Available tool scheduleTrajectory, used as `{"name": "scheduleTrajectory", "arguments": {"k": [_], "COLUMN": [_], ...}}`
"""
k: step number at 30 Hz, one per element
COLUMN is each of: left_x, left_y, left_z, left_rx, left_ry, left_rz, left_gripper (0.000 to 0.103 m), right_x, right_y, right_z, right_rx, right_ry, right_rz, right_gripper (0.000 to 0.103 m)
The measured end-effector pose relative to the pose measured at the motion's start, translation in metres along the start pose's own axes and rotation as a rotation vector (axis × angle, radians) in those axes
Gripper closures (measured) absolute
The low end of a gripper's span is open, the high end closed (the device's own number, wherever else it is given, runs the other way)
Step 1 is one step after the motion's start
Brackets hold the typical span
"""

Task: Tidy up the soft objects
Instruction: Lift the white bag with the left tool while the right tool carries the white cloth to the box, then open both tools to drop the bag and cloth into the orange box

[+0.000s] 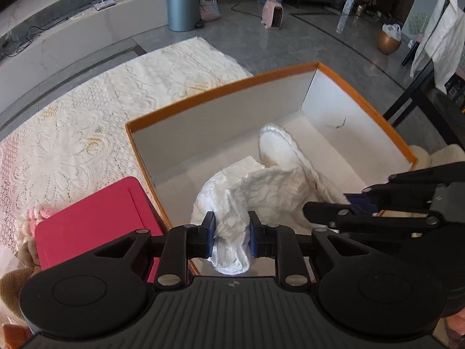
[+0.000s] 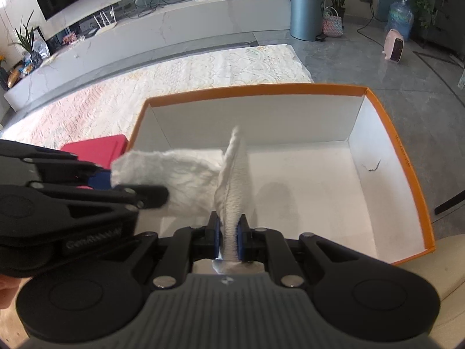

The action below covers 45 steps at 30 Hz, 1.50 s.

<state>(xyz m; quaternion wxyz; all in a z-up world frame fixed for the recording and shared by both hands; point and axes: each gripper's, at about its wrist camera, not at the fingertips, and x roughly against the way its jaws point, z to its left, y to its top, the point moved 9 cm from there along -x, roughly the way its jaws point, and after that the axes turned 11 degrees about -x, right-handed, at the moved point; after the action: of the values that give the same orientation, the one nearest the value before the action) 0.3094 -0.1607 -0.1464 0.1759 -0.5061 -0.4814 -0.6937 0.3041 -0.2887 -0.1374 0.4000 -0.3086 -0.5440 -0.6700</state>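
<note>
A white crinkled cloth hangs over the inside of a white box with an orange rim. My left gripper is shut on one bunched end of it, above the box's near left corner. At the right of this view my right gripper comes in from the side and grips the other end. In the right wrist view the cloth stretches between the right gripper, shut on a thin upright fold, and the left gripper at the left. The box floor beneath is bare.
A red flat case lies against the box's left side on a cream lace rug. A brown plush toy and a pink knitted item sit at the far left. A cream plush and black table legs stand right of the box.
</note>
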Motion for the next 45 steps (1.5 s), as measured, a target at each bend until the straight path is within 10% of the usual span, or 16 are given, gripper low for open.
{"name": "scheduleTrajectory", "arguments": {"k": [16, 27, 33, 45], "left_x": [-0.019, 0.008, 0.019, 0.05], "left_y": [-0.008, -0.007, -0.005, -0.015], "left_z": [0.002, 0.011, 0.018, 0.031], "left_rx": [-0.098, 0.02, 0.029, 0.11], "left_ry": [-0.018, -0.128, -0.078, -0.044], "left_rz": [0.146, 0.078, 0.032, -0.058], "left_gripper": [0.071, 0.049, 0.091, 0.093], "right_x": [-0.037, -0.049, -0.038, -0.055], "right_y": [-0.012, -0.018, -0.012, -0.014], "right_z": [0.004, 0.001, 0.007, 0.025], "right_rx": [-0.046, -0.061, -0.035, -0.064], "right_ry": [0.07, 0.071, 0.071, 0.111], "right_rz": [0.138, 0.183, 0.167, 0.23], "right_gripper": [0.094, 0.092, 0.078, 0.089]}}
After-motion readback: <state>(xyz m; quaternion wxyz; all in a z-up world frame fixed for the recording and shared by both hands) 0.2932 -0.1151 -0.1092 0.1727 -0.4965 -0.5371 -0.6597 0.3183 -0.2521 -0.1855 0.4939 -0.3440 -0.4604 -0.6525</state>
